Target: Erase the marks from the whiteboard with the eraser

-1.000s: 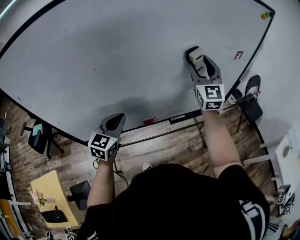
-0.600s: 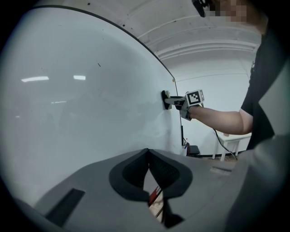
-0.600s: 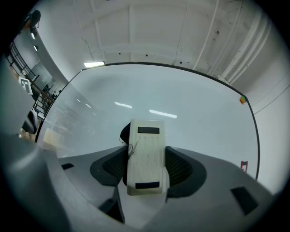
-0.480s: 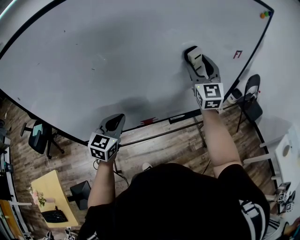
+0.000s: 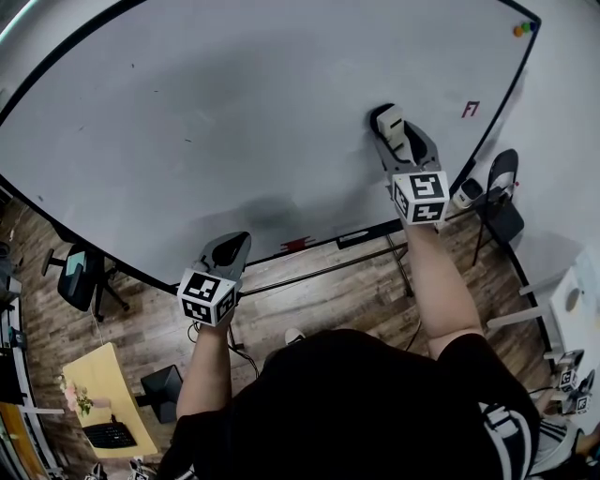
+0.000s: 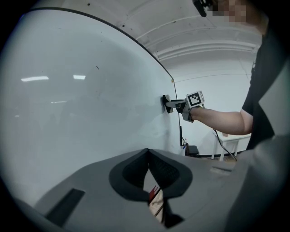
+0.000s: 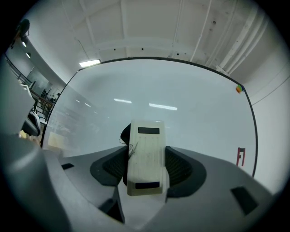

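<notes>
A big whiteboard [image 5: 216, 122] with a black frame fills the head view. My right gripper [image 5: 392, 124] is shut on a cream eraser [image 5: 390, 118] whose dark felt side presses flat against the board at its right part. The right gripper view has the eraser [image 7: 145, 156] clamped between both jaws. A small red mark [image 5: 471, 109] sits on the board to the right of the eraser, also visible as a red mark [image 7: 240, 156] near the board's right edge. My left gripper [image 5: 232, 246] hangs below the board's lower edge, shut and empty; its jaws [image 6: 147, 156] meet at the tips.
Coloured magnets [image 5: 521, 28] cling to the board's top right corner. A few faint dark specks dot the board's left part. Below the board lie a wooden floor, a black office chair [image 5: 80, 275], a small yellow table [image 5: 101, 382] and a black stool [image 5: 502, 187].
The right gripper and eraser stay pressed at nearly the same spot on the board, shifted only a touch. The left gripper has not moved.
</notes>
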The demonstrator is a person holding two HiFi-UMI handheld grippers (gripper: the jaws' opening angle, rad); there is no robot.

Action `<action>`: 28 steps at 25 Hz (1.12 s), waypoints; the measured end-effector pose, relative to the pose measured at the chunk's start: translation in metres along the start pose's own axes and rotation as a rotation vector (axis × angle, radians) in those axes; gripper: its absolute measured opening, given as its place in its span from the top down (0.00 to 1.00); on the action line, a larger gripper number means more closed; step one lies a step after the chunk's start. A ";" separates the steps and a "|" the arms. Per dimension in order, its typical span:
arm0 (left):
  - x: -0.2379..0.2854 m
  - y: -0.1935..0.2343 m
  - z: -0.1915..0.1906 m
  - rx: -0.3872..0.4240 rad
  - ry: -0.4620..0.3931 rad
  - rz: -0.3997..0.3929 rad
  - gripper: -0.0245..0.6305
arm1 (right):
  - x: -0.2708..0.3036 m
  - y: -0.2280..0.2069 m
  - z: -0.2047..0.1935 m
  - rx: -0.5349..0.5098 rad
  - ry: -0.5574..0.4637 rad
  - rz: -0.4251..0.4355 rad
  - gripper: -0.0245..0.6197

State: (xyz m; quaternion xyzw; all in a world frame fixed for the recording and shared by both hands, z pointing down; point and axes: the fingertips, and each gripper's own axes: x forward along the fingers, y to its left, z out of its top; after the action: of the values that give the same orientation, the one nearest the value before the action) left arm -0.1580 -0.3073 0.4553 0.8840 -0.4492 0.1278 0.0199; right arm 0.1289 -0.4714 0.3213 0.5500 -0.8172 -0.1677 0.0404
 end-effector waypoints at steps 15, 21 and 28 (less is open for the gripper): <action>0.001 -0.027 0.006 0.020 -0.007 -0.026 0.95 | -0.056 0.008 -0.020 0.001 0.045 0.027 0.58; 0.002 -0.040 0.008 0.032 -0.006 -0.035 0.95 | -0.075 0.017 -0.023 -0.007 0.056 0.066 0.58; 0.004 -0.051 0.012 0.038 -0.004 -0.040 0.95 | -0.093 0.023 -0.025 0.000 0.067 0.102 0.58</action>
State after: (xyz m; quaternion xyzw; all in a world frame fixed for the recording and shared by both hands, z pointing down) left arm -0.1122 -0.2820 0.4486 0.8934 -0.4288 0.1340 0.0048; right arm 0.1514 -0.3850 0.3633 0.5128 -0.8424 -0.1467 0.0763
